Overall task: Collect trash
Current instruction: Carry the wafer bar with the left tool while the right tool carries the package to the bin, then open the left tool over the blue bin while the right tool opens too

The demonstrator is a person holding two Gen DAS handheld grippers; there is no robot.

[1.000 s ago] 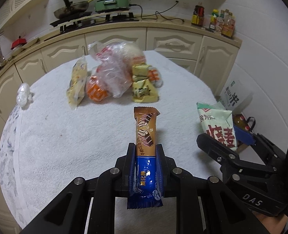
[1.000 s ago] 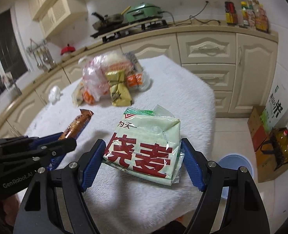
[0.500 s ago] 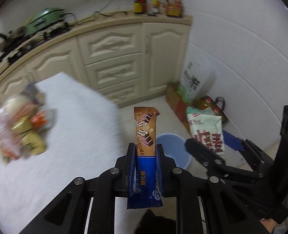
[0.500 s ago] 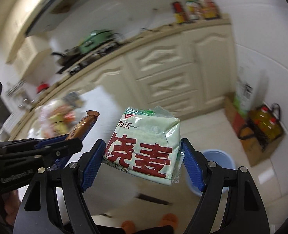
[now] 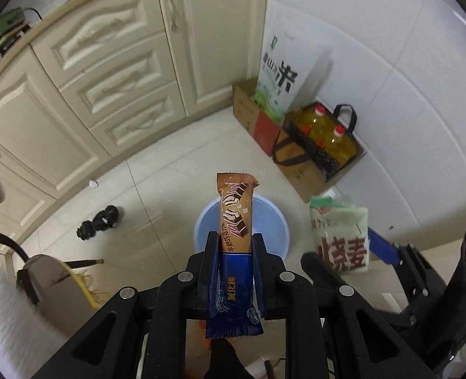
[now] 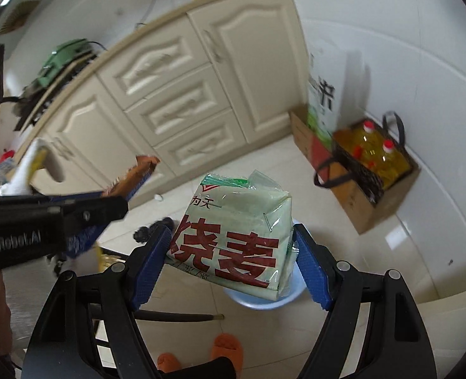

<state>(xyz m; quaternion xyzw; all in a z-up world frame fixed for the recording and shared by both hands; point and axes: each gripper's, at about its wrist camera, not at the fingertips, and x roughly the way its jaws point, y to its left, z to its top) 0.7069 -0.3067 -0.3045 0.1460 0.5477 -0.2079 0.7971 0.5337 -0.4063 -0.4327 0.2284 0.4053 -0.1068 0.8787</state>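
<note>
Drop-off step: round pale-blue plastic bin [image 5: 274, 221] sits centre frame on the beige tiled floor [image 5: 157, 189]. Right gripper [image 6: 233, 252] clamps the pale-green plastic food bag [image 6: 233, 221]; left gripper [image 5: 234, 252] pinches the brown-and-blue wafer wrapper [image 5: 234, 221]. Both look roughly over the bin; next, release. Cream cabinets [image 5: 106, 72] upper left.

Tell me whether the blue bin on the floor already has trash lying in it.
No: in the left wrist view the visible inside of the blue bin is bare, and the snack bar is clamped in the left gripper above it.
</note>
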